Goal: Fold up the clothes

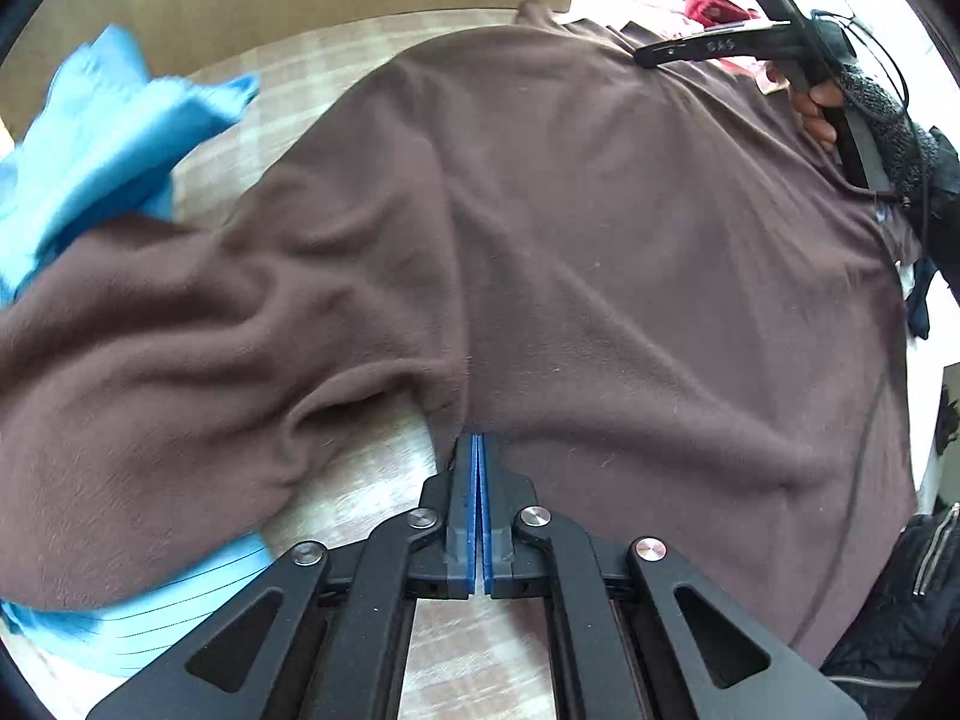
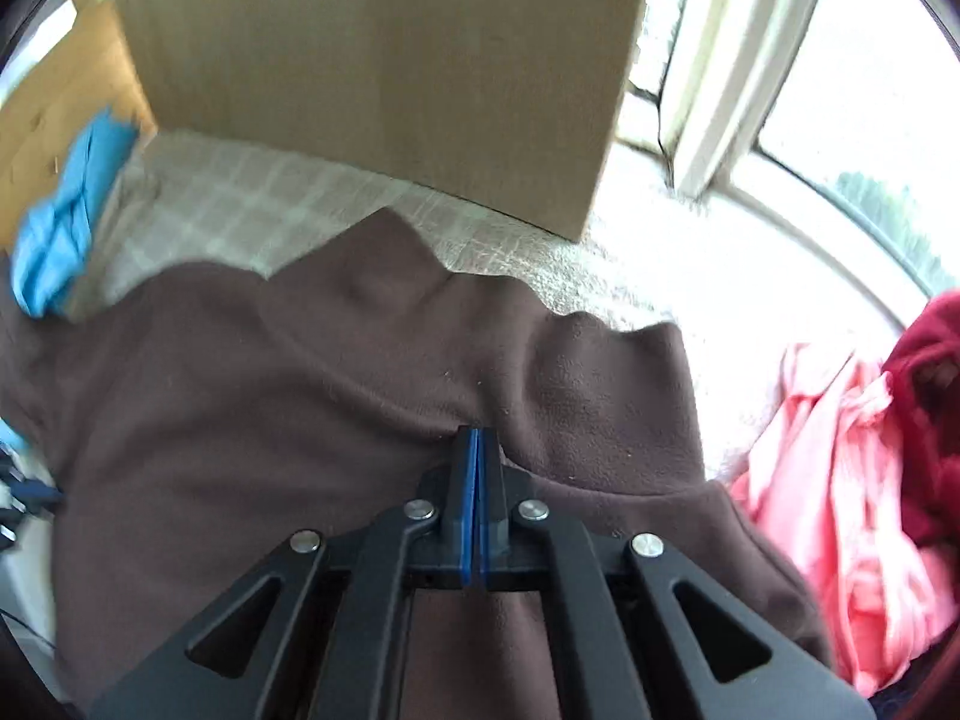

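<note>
While the brown fleece sweater (image 1: 600,240) lies spread over the checked bedcover (image 1: 360,480), the left gripper (image 1: 478,441) and the right gripper (image 2: 478,435) each pinch its edge, pads pressed together, beside a blue garment (image 1: 108,138).

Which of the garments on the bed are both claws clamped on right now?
The brown fleece top: the left claw and right claw both pinch it. The blue garment and pink garment lie untouched at the sides.
</note>
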Demonstrator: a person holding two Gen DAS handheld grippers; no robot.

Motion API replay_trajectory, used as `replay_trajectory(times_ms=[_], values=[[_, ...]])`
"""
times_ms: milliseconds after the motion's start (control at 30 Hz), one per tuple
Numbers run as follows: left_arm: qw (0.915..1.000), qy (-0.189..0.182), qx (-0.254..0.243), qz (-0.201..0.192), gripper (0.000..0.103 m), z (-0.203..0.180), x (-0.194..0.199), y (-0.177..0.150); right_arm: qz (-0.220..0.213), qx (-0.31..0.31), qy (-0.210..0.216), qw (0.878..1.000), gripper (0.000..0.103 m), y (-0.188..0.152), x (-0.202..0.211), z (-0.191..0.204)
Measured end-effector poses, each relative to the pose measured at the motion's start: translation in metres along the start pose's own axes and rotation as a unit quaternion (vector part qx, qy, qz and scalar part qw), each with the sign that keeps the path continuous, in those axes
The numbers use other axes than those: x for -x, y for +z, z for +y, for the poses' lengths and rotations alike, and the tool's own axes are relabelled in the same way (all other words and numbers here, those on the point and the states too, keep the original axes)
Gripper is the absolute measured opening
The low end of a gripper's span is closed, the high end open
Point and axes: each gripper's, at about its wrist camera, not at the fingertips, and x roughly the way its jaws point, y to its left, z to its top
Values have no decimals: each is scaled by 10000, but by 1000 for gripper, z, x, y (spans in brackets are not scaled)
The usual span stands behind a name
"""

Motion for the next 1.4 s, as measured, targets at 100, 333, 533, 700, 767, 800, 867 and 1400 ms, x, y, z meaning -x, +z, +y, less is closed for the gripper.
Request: replay_trajectory(times_ms=[100, 333, 533, 700, 767, 800, 867, 1400], values=[[10000, -7, 28, 15, 2, 3, 2, -1, 55, -30, 245, 9997, 7, -14, 15, 4], [9985, -361, -296, -269, 10, -44, 24, -8, 458, 564, 1203, 9901, 7, -81, 50, 47], [9942, -755, -734, 201, 10, -86, 22, -44, 516, 900, 640, 9925, 2, -118, 47, 37], [9970, -687, -228, 281, 11, -68, 22, -91, 507, 503, -658, 9953, 4, -125, 51, 8], [9982, -540, 17, 250, 10, -61, 30, -110, 313, 425, -384, 9979, 7, -141, 74, 21], [9986, -473, 133, 212, 12, -59, 36, -120, 210, 390, -230, 9988, 8, -150, 86, 28], [9978, -459, 422, 219, 16, -58, 46, -139, 35, 287, 76, 9996, 20, -170, 109, 40], [9917, -762, 994, 279, 34, -100, 67, -238, 697, -1955, 409, 9774, 27, -430, 204, 32]])
